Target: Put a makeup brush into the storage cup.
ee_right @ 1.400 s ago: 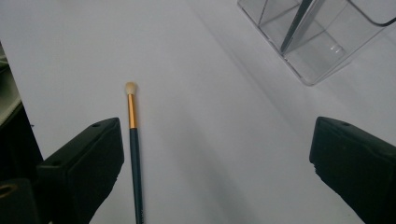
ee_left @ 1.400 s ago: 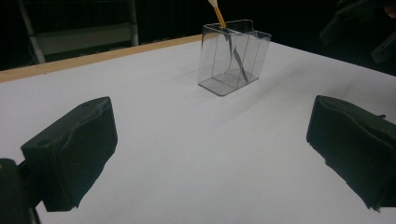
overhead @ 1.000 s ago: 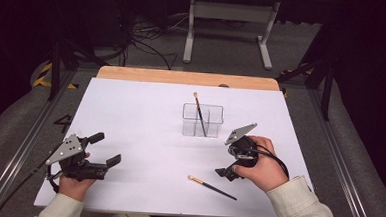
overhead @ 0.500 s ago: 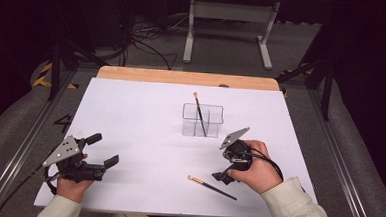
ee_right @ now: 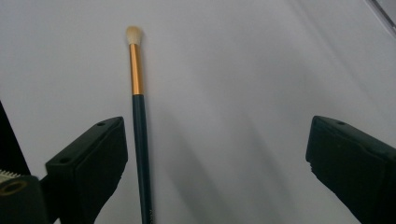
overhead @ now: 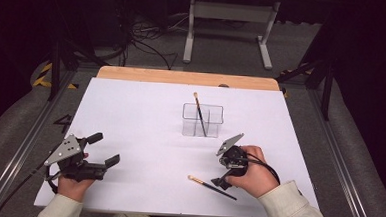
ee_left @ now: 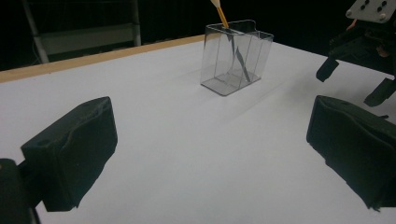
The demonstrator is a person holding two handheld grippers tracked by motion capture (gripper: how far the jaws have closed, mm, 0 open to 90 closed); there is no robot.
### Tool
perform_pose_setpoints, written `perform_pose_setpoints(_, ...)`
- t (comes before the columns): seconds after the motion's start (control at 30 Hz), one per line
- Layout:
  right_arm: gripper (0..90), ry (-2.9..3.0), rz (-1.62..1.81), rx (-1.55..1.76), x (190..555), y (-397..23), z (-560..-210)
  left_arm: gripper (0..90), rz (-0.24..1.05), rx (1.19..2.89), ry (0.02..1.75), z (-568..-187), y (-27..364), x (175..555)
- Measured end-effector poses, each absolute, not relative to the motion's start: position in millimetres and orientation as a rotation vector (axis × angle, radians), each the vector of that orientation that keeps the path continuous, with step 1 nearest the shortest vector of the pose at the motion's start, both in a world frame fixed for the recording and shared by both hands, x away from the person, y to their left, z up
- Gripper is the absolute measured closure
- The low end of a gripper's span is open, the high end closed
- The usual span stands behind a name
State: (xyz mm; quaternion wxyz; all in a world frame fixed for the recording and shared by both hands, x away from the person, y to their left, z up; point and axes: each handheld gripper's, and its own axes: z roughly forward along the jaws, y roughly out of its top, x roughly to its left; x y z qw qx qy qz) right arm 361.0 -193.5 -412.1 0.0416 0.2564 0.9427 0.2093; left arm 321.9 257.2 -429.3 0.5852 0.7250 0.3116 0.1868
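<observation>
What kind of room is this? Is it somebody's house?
Probably not a house; it looks like a lab or recording workspace. A person holds a gripper in each hand over a white-covered table, cables tangle on the floor, and the surroundings are dark.

Loose brush (ee_right: 141,154) runs off the bottom edge in the right gripper view, its tail end cut; in the high view that end goes under the right gripper (overhead: 223,180). Holder (ee_left: 236,58) brush (ee_left: 219,10): tip clipped by the top edge in the left gripper view. Left gripper (ee_left: 212,149) jaws cropped at the bottom. Print on the loose brush's handle is too small to read.
</observation>
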Motion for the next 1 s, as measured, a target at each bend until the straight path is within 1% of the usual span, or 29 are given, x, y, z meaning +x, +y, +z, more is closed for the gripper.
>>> perform_pose_setpoints(0.17, 8.9, 2.898, 0.637, 0.771, 359.2, -190.4, -416.2, 2.6, 0.437, 1.694, 0.728, -429.2, 257.1, 322.1)
perform_pose_setpoints(0.27, 13.8, 2.913, 0.611, 0.748, 358.0, -184.7, -421.3, 2.6, 0.437, 1.693, 0.728, -429.2, 256.6, 322.4)
perform_pose_setpoints(0.57, 18.1, 2.937, 0.582, 0.715, 355.3, -178.0, -425.9, 2.6, 0.434, 1.693, 0.729, -429.5, 256.2, 322.9)
perform_pose_setpoints(0.6, 20.9, 2.941, 0.565, 0.702, 353.7, -175.9, -426.6, 2.6, 0.441, 1.695, 0.725, -429.2, 256.4, 323.0)
perform_pose_setpoints(0.63, 20.9, 2.941, 0.565, 0.702, 353.7, -175.9, -426.6, 2.6, 0.441, 1.695, 0.725, -429.2, 256.4, 323.0)
perform_pose_setpoints(0.67, 25.9, 2.953, 0.552, 0.693, 353.0, -175.2, -428.0, 2.6, 0.438, 1.693, 0.728, -429.2, 256.2, 322.8)
perform_pose_setpoints(0.73, 27.2, 2.957, 0.548, 0.696, 352.9, -175.1, -428.5, 2.6, 0.437, 1.692, 0.728, -429.3, 256.3, 323.0)
perform_pose_setpoints(0.9, 36.3, 2.942, 0.498, 0.68, 350.7, -175.0, -429.4, 2.6, 0.436, 1.693, 0.73, -429.6, 255.8, 323.1)
perform_pose_setpoints(0.97, 40.7, 2.936, 0.477, 0.671, 348.7, -173.4, -428.9, 2.6, 0.441, 1.694, 0.727, -429.4, 256.0, 323.2)
perform_pose_setpoints(1.0, 44.8, 2.938, 0.471, 0.663, 348.3, -173.0, -428.3, 2.6, 0.441, 1.694, 0.727, -429.4, 256.0, 323.1)
